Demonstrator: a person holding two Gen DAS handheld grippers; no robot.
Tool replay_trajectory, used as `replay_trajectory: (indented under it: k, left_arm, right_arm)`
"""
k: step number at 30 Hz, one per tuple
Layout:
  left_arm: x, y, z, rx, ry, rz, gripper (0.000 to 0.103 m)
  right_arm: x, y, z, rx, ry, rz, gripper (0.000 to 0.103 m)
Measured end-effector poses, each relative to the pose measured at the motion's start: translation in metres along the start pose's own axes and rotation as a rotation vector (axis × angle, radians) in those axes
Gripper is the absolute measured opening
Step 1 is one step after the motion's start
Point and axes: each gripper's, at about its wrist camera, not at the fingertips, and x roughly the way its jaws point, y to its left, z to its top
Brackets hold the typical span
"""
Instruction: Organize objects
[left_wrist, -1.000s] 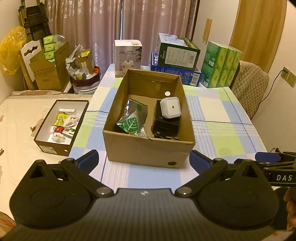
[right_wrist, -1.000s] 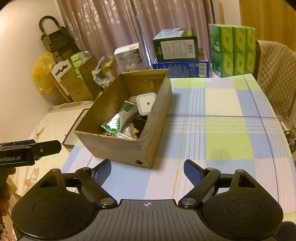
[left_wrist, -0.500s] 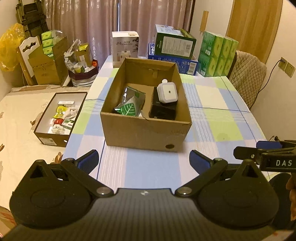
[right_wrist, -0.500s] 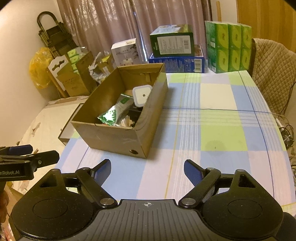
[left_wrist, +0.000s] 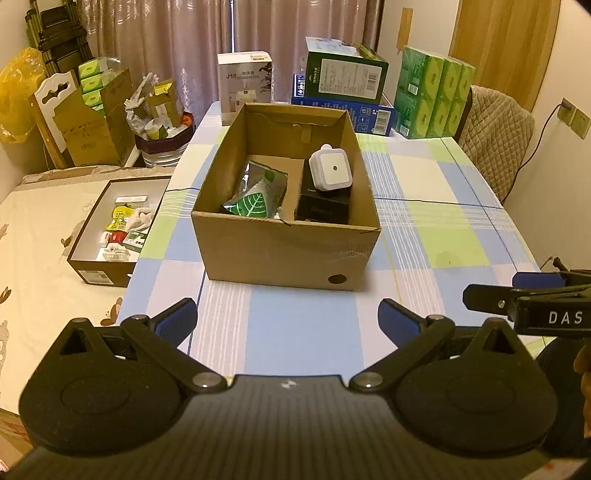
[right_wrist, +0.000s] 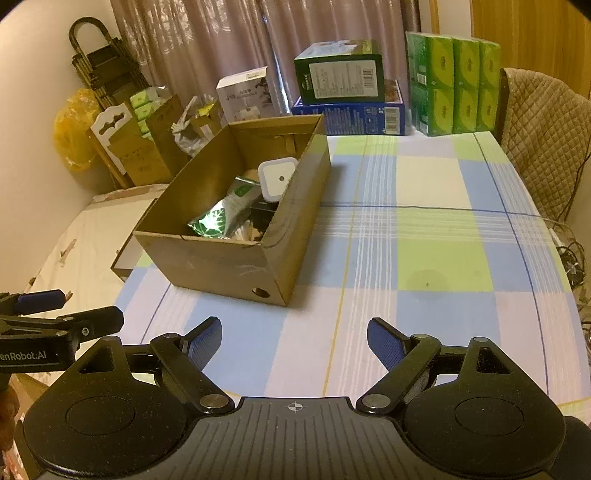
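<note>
Both grippers hang empty near the table's front edge, with the cardboard box (left_wrist: 286, 236) well ahead of them.

The left gripper (left_wrist: 287, 319) and right gripper (right_wrist: 294, 339) have their jaws spread wide and pinch nothing. Inside the box, a white square device (left_wrist: 330, 172) rests on a black box (left_wrist: 324, 203), beside a green leaf-print pouch (left_wrist: 255, 195). Risk, as judged: reaching over the tall wall, a finger may catch the rim and shove the box, or tip the perched device.

Checked-cloth worktop (left_wrist: 424, 221): open cardboard box (left_wrist: 288, 254) near front-left; white carton (left_wrist: 245, 83), blue box (left_wrist: 343, 110), green packs (left_wrist: 432, 98) along far edge.
</note>
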Motion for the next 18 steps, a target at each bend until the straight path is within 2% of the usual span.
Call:
replay_trajectory:
  k: [18]
  left_arm:
    - [0.0067, -0.0044, -0.0022, 0.012, 0.002, -0.001, 0.102]
  right_arm:
    - [0.0033, -0.0008, -0.0015, 0.008, 0.008, 0.0, 0.083]
